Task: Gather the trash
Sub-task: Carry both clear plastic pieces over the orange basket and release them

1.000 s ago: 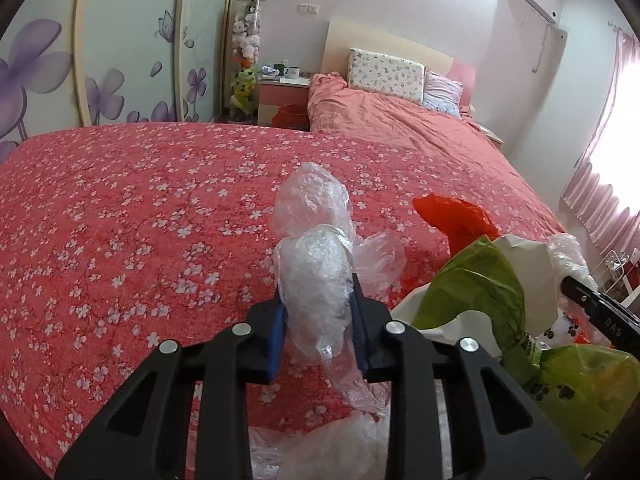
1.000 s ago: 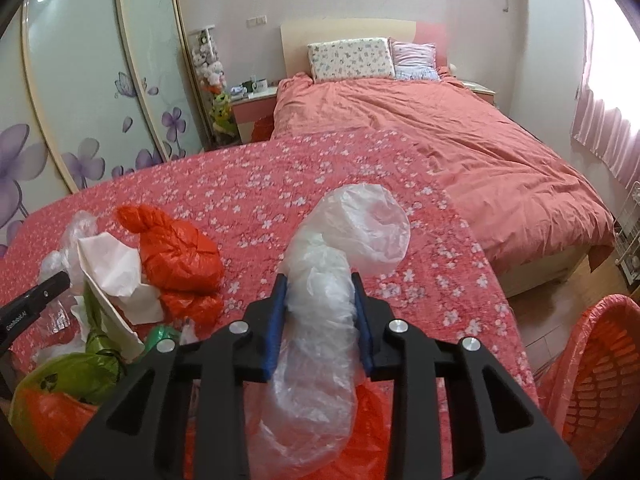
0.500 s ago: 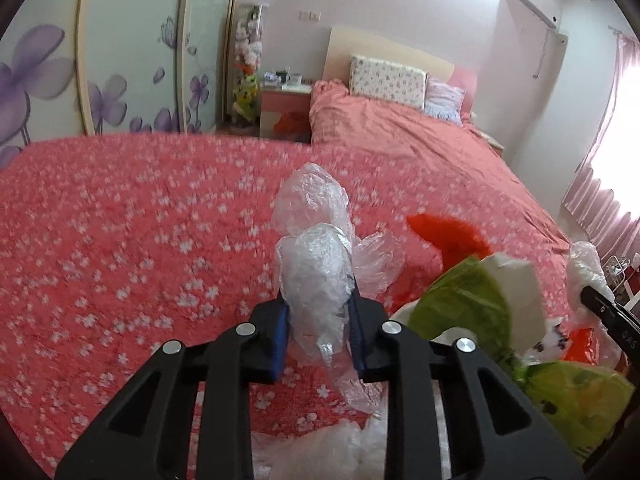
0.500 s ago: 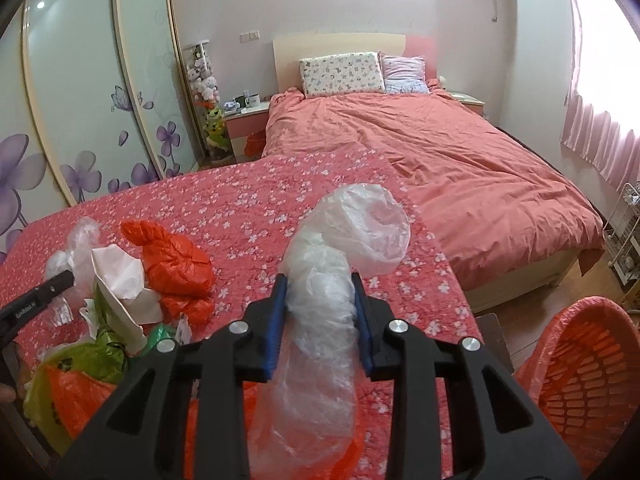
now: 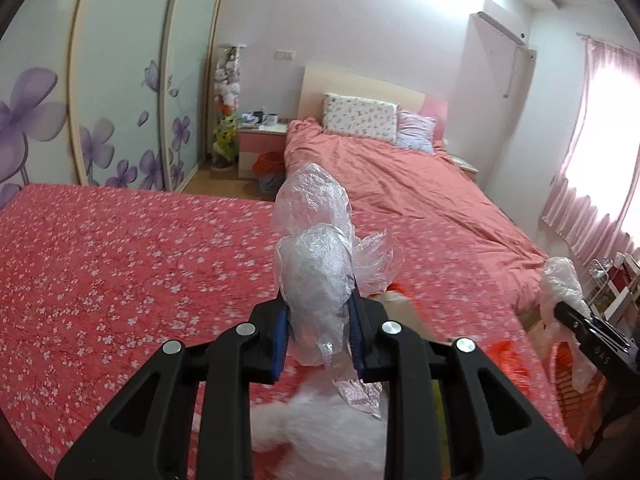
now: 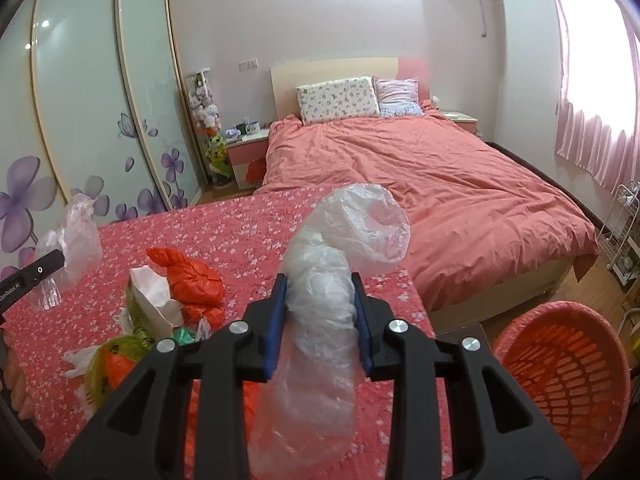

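My left gripper (image 5: 318,334) is shut on a crumpled clear plastic bag (image 5: 314,256), held above the red flowered bedspread (image 5: 120,264). My right gripper (image 6: 320,320) is shut on another clear plastic bag (image 6: 340,264), held up over the bedspread's right edge. An orange slotted basket (image 6: 560,364) stands on the floor at the lower right of the right wrist view. A pile of trash lies on the bedspread: an orange bag (image 6: 192,272), white paper (image 6: 154,296) and a green bag (image 6: 116,356). The left gripper with its bag also shows at the left edge of the right wrist view (image 6: 64,248).
A second bed with a plain pink cover (image 6: 420,184) stands behind, with pillows at its head. A nightstand (image 6: 248,148) and a tower of plush toys stand by the wardrobe with flower-printed doors (image 6: 100,120). A wire rack (image 6: 624,232) stands at the right by the curtains.
Both grippers have risen and swung right with their bags. The orange basket has come more fully into the right wrist view. The trash pile has dropped lower and partly out of the left view.
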Demonstrator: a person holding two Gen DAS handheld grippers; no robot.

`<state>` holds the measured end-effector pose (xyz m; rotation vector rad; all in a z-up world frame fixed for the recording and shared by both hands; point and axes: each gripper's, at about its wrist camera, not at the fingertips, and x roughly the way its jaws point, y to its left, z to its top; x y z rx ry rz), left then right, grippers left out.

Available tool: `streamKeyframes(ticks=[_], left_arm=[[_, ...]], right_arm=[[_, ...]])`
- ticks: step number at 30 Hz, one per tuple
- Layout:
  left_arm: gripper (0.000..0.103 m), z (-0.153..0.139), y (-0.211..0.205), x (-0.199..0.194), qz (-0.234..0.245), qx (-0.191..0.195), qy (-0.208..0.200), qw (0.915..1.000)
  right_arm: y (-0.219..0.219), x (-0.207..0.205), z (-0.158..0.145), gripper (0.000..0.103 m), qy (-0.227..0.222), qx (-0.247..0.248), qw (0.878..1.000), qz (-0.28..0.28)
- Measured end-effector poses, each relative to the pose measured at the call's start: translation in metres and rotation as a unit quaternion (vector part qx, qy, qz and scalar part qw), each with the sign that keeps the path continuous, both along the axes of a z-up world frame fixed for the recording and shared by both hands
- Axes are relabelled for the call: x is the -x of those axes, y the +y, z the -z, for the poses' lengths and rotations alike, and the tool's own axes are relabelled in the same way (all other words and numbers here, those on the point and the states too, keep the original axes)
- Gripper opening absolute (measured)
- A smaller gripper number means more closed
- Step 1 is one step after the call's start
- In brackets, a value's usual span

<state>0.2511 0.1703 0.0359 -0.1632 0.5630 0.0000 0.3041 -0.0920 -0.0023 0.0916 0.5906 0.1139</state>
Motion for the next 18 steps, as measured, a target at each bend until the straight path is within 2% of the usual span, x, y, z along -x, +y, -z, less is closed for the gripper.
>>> streamKeyframes(ticks=[9,18], left_arm=[[0.026,-0.022,-0.048,0.018,0.05,0.001,-0.022,0.9985],[0.025,-0.025,-0.105,0.028,0.108,-0.002,-0.026,0.9938]], right_arm=[[-0.032,0.038,-0.022,0.031,-0.028,-0.002,0.999,0.019],[-0.071,0.069,-0.025,0.031,-0.038,0.002,0.998,0.055]])
